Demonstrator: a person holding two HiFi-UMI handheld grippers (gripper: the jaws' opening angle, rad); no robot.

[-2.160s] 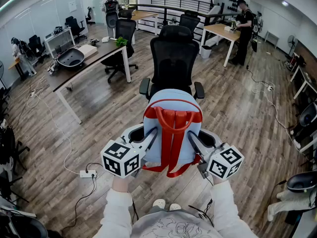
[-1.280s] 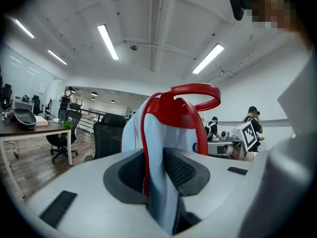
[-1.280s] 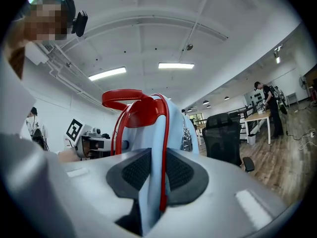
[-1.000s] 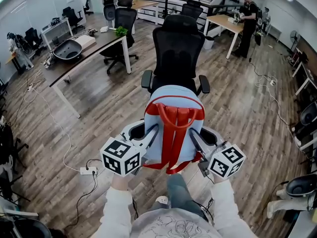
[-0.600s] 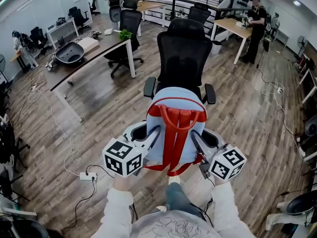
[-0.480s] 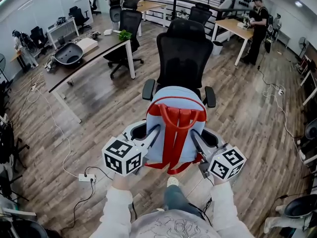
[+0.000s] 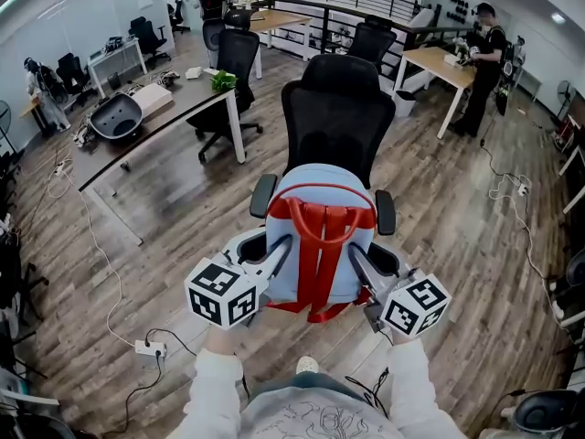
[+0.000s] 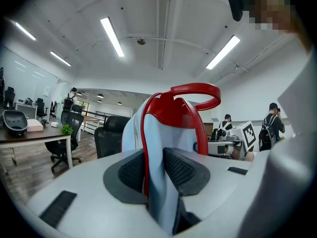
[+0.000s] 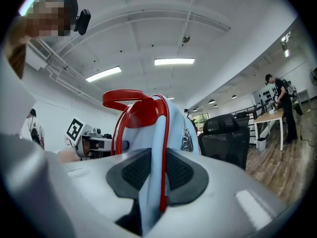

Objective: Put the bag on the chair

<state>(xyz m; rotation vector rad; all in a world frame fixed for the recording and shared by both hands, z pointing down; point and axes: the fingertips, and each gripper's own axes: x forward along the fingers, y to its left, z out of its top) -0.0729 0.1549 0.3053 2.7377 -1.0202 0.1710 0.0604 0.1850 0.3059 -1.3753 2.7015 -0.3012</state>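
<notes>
Head view: bag (image 7: pixel 320 210) is held before chair (image 7: pixel 336 126) by left gripper (image 7: pixel 281 247) and right gripper (image 7: pixel 356 256). Left gripper view: jaws are clamped on its side. Right gripper view: likewise; it should be carried level onto the chair.

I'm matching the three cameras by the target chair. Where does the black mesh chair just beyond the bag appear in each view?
Head view: the black chair is upper centre, directly behind the bag.
Left gripper view: the black chair sits left of centre, peeking out left of the bag.
Right gripper view: the black chair is right of centre, right of the bag.
Shared landmark: the bag's red handle.
</notes>
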